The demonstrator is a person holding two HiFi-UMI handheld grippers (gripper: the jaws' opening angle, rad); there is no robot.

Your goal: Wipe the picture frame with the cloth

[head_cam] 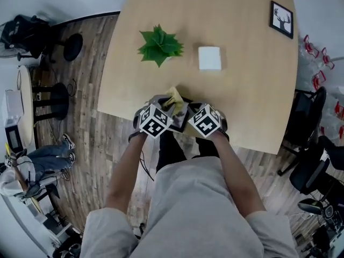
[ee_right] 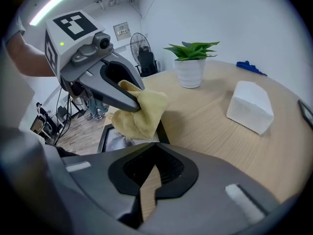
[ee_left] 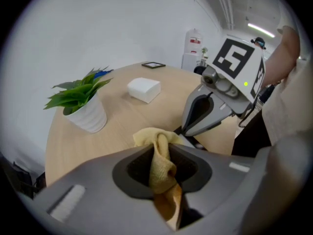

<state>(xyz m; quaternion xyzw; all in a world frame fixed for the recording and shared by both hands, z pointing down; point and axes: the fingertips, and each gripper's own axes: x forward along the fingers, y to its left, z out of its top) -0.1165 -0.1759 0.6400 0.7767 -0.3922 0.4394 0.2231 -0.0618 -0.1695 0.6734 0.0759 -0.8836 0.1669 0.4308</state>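
Observation:
At the table's near edge my left gripper (head_cam: 170,107) is shut on a yellow cloth (head_cam: 174,96). In the left gripper view the cloth (ee_left: 161,163) is bunched between the jaws and spills over their tips. The cloth (ee_right: 142,112) rests on the top edge of a small black picture frame (ee_right: 111,137), which shows as a dark patch (head_cam: 180,118) between the two marker cubes. My right gripper (head_cam: 189,113) is shut on that frame's edge; its fingers (ee_left: 195,117) close down onto the dark frame corner (ee_left: 188,138). Most of the frame is hidden behind the jaws.
On the wooden table (head_cam: 252,90) stand a green plant in a white pot (head_cam: 159,45) and a white box (head_cam: 209,58). A second black frame with a deer print (head_cam: 281,19) lies at the far right corner. Chairs and a seated person are around the table.

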